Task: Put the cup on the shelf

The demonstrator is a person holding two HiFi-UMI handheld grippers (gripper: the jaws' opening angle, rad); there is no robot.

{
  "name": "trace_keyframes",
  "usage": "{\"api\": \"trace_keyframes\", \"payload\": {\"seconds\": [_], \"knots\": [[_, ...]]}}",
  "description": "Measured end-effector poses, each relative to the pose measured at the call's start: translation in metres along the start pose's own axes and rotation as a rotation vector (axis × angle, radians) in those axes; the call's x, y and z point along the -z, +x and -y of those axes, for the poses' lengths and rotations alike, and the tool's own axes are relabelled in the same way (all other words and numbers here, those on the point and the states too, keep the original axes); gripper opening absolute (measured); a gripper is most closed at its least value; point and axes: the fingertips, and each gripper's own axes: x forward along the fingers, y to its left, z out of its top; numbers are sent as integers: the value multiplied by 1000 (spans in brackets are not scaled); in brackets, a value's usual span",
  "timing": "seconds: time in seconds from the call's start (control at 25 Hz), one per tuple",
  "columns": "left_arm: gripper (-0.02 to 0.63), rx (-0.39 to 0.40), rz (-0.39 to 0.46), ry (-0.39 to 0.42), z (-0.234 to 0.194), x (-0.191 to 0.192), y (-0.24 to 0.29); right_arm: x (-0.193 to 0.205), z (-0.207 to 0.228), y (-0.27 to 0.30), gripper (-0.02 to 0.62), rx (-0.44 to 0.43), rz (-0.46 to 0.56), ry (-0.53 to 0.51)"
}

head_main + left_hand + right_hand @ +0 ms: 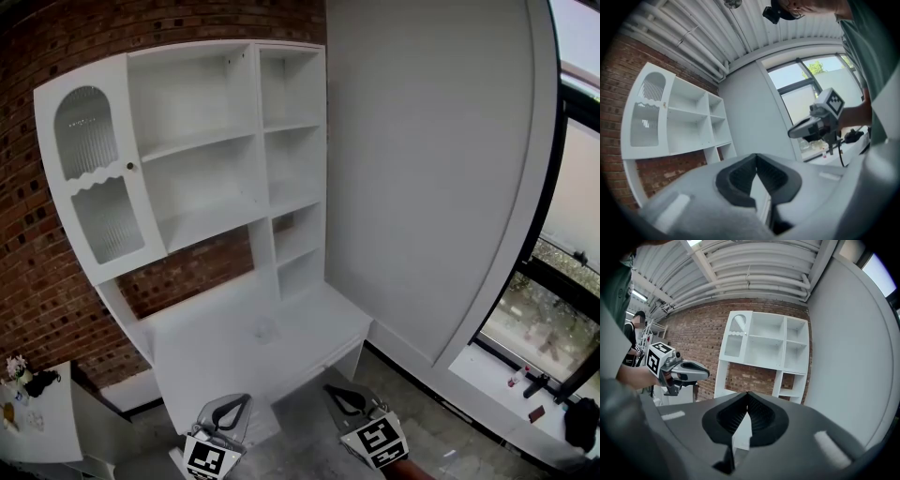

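Observation:
A small clear cup (265, 329), faint against the white, stands on the desk top (211, 352) of the white shelf unit (202, 141). Both grippers hover low in front of the desk, apart from the cup. My left gripper (247, 398) is shut with nothing in it, and its jaws meet at the tip in its own view (756, 155). My right gripper (329, 387) is likewise shut and empty (747, 393). Each gripper also appears in the other's view: the right gripper (792, 133) and the left gripper (706, 374). The shelf unit (764, 345) stands ahead of both.
The unit has a glazed cabinet door (94, 178) at its left and open compartments to the right. A brick wall (37, 272) is behind it, and a white wall panel (422, 169) and a window (562, 281) are at the right. A person (635, 341) stands far left.

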Motion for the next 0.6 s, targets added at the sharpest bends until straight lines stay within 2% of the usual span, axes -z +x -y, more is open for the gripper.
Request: {"api": "trace_keyframes", "payload": {"seconds": [0.6], "knots": [[3, 30, 11, -15, -25, 11, 20, 0, 13, 27, 6, 34, -19, 3]]}}
